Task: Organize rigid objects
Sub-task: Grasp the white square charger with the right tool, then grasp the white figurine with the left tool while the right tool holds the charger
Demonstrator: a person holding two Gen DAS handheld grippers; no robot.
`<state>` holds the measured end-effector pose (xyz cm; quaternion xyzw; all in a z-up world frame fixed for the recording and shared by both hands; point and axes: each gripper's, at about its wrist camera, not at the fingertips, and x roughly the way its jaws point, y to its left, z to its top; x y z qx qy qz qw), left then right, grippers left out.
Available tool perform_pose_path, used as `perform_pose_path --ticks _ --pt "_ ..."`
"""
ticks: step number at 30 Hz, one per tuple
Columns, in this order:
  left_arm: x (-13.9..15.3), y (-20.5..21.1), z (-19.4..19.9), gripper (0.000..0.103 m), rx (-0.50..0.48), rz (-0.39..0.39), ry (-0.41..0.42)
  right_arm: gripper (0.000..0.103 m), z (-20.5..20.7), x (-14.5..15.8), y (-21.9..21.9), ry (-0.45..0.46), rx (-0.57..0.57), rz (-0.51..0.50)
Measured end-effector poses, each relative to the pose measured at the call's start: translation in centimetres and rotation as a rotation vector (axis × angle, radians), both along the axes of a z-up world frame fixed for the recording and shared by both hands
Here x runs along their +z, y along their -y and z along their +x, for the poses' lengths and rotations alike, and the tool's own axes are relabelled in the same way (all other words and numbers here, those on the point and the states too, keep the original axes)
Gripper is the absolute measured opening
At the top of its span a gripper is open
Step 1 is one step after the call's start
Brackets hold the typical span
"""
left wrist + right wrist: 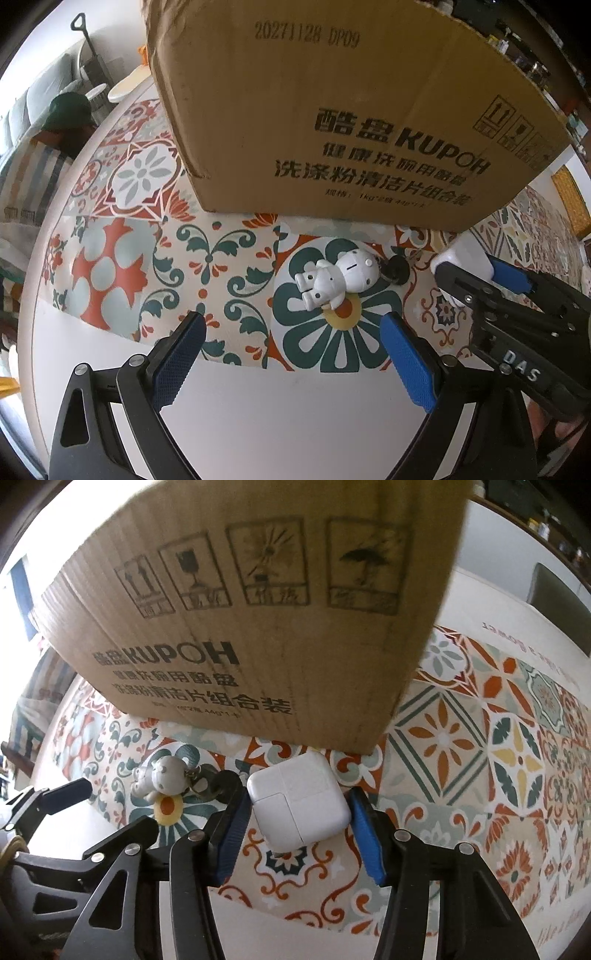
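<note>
- Tabletop (pixel 229 398) carries all items; its near part is bare white, and a tile-patterned mat (pixel 122 266) covers the middle and far part.
- Left tongs (pixel 291 354) stand wide apart and hold nothing. They are low over the near edge of the mat and aimed at the white figurine (pixel 332 280), which lies on its side on the mat just ahead of the pads. Judgement: this spread suits a straddling approach to the figurine.
- Black keyring part (pixel 397 269) lies at the figurine's head; the attachment between them is too small to confirm.
- Right tongs (pixel 297 812) bracket the white charger block (pixel 299 805), one blue pad at each side face. Contact appears made on both sides, which indicates a grip. Whether the block is lifted clear of the mat cannot be told.
- Cardboard box (pixel 332 110) stands on the mat directly beyond both items, toward the far edge of the tabletop. Judgement: it is the likely container, so items are gripped close to its near wall for a short transfer.
</note>
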<state>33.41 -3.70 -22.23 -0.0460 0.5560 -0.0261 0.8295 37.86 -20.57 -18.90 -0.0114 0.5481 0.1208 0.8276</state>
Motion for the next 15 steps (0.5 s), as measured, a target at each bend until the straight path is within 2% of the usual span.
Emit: perform_pose_path --ticks 5,10,15 --pt "0.6 0.0 0.6 0.096 -0.046 -0.013 0.018 0.054 -1.3 1.3 1.1 -0.003 -0.054 0.033" --pt "0.5 0.7 1.6 0.081 -0.131 0.009 0.018 0.054 -2.6 2.1 1.6 -0.017 -0.11 0.061" --pt "0.3 2.0 2.4 0.075 -0.235 0.039 0.027 0.054 -3.3 1.8 2.2 -0.04 -0.161 0.09"
